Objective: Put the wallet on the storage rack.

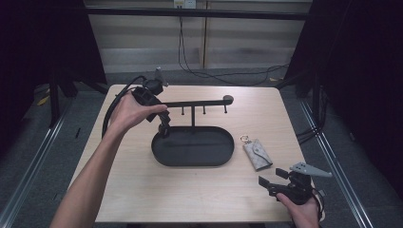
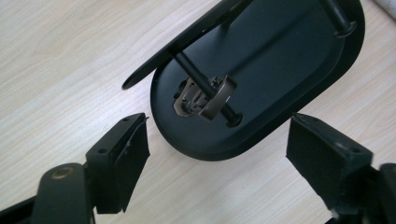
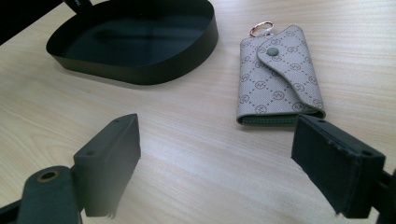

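A black oval tray [image 1: 209, 151] carries a T-shaped stand whose crossbar [image 1: 199, 103] has several hook pegs under it. My left gripper [image 1: 161, 121] hovers over the bar's left end, pointing down, jaws open and empty. In the left gripper view [image 2: 217, 140] a small metallic clasp-like piece [image 2: 208, 97] hangs on a peg above the tray floor [image 2: 280, 60], beyond the jaws. A grey patterned key pouch [image 1: 257, 154] with a ring lies right of the tray. My right gripper [image 1: 272, 176] is open near the front right edge, the pouch [image 3: 278, 77] lying just ahead of it [image 3: 215, 140].
The tray's wall [image 3: 140, 70] lies to the left of the pouch in the right gripper view. Bare light wood [image 1: 142, 190] covers the table's front left. Black cables trail behind the table's far edge, and dark curtains flank both sides.
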`<action>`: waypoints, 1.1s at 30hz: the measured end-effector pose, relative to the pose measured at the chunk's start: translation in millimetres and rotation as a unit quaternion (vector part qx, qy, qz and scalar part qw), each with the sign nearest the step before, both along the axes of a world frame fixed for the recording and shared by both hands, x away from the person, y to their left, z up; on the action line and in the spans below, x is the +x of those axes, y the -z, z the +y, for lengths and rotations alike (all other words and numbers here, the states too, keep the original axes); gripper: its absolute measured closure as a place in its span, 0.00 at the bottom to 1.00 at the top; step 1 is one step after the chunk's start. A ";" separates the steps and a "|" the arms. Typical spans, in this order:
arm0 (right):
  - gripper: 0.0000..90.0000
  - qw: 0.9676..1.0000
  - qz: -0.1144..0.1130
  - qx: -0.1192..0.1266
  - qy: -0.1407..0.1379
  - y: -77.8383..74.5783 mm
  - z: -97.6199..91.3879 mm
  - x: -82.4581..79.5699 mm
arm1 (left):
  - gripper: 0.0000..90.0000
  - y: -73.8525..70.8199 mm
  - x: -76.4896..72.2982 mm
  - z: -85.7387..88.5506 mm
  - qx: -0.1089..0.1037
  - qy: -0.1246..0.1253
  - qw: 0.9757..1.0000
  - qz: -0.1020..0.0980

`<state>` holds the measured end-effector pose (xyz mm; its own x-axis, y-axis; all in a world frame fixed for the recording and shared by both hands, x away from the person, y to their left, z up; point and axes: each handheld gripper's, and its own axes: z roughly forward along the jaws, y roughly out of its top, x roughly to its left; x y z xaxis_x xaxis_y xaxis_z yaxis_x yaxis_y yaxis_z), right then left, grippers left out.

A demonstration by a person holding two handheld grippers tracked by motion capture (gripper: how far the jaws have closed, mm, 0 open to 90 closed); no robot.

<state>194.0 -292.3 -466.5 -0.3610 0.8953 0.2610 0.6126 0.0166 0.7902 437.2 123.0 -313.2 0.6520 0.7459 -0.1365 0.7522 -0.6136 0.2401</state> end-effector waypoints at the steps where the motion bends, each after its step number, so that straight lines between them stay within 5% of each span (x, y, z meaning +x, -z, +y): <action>1: 0.17 1.000 0.000 0.000 0.000 0.0 0.0 0.0 | 0.22 0.3 -1.4 2.0 -0.005 0.001 1.000 -0.002; 11: 0.17 1.000 -0.001 -0.003 0.002 -0.3 0.3 -0.5 | 0.19 -1.4 -17.6 20.0 -0.056 0.005 0.997 -0.043; 18: 0.17 1.000 0.001 -0.001 0.004 0.0 -0.2 0.4 | 0.19 8.5 -24.8 27.8 -0.060 0.023 0.996 -0.058; 25: 0.17 1.000 0.002 0.000 0.006 0.1 -1.3 -0.1 | 0.19 16.3 -37.8 41.2 -0.094 0.025 0.991 -0.092; 28: 0.17 1.000 0.002 -0.002 0.006 0.0 -0.1 -0.1 | 0.19 18.9 -47.1 49.7 -0.124 0.019 0.986 -0.111; 33: 0.17 1.000 0.003 0.000 0.009 0.3 -1.0 0.6 | 0.19 22.6 -57.3 59.7 -0.145 0.002 0.982 -0.120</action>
<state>194.6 -293.4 -466.8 -0.3441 0.9011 0.2638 0.6175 0.0056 0.7865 379.9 182.8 -335.8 0.6941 0.6959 -0.1844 0.6500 -0.4957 0.5760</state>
